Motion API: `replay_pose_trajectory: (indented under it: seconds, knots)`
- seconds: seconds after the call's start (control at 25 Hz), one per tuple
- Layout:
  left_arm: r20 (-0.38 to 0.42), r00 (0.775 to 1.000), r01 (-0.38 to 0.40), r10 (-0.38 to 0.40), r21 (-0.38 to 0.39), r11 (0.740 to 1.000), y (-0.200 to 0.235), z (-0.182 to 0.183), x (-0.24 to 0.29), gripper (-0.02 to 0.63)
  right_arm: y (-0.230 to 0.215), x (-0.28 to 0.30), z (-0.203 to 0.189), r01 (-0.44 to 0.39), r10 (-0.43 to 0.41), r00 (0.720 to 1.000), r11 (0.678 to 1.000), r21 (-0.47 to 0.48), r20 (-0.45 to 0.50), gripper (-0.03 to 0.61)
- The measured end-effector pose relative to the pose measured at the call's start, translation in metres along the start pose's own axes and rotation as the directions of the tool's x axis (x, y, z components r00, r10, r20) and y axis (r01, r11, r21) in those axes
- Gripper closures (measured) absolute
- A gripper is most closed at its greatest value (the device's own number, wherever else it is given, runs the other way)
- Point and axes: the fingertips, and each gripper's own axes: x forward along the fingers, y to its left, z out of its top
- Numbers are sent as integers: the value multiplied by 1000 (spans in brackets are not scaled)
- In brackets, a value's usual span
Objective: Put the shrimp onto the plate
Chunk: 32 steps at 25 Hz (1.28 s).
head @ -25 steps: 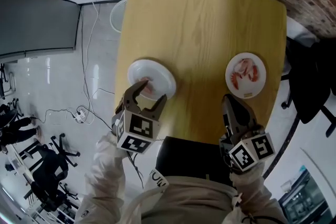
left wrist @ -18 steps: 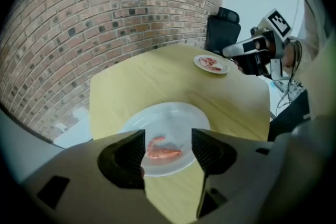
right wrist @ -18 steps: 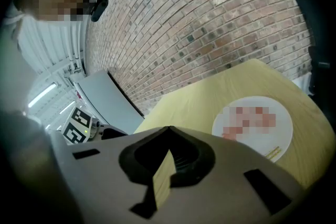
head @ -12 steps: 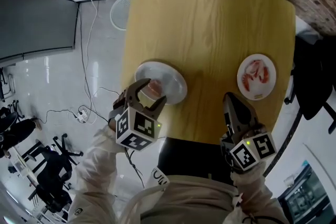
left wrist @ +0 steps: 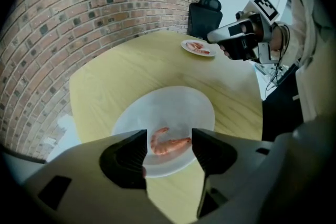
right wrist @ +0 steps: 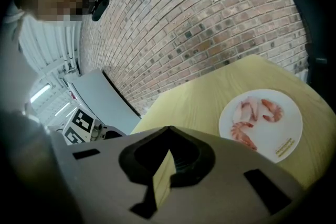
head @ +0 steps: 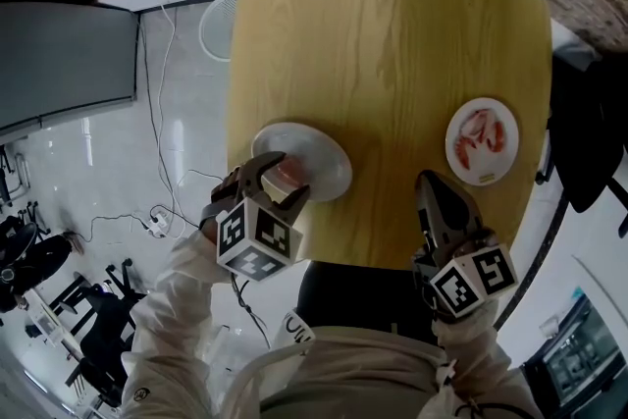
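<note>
One pink shrimp point(head: 287, 173) lies on the near part of a white plate point(head: 320, 152) at the left of the wooden table point(head: 392, 44). My left gripper point(head: 279, 177) hangs open just over it, one jaw on each side of the shrimp point(left wrist: 169, 143), not touching it; the plate point(left wrist: 178, 107) shows beyond. A second white plate point(head: 478, 171) at the right holds several shrimp point(head: 481, 132). My right gripper point(head: 430, 185) is shut and empty at the table's near edge, short of that plate point(right wrist: 286, 139) and its shrimp point(right wrist: 252, 115).
The table's near edge runs just under both grippers, with a dark chair seat point(head: 339, 285) below it. A black chair point(head: 589, 113) stands at the table's right. A brick wall point(right wrist: 210, 23) rises behind. Cables point(head: 162, 113) lie on the floor at the left.
The left gripper has stayed open and drawn back slightly toward the plate's near rim, with the shrimp lying on the plate. The right gripper has held still.
</note>
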Motion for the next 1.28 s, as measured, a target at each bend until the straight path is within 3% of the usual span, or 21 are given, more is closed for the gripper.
replay_pose_trajectory:
  seconds: [0.44, 1.28]
  knots:
    - [-6, 996, 92, -93, -76, 993, 3, -2, 5, 348, -1, 4, 4, 20, -20, 1000, 1000, 8, 6, 555]
    - [16, 998, 61, -60, -110, 992, 7, 5, 8, 357, -5, 6, 9, 19, -19, 1000, 1000, 18, 16, 554]
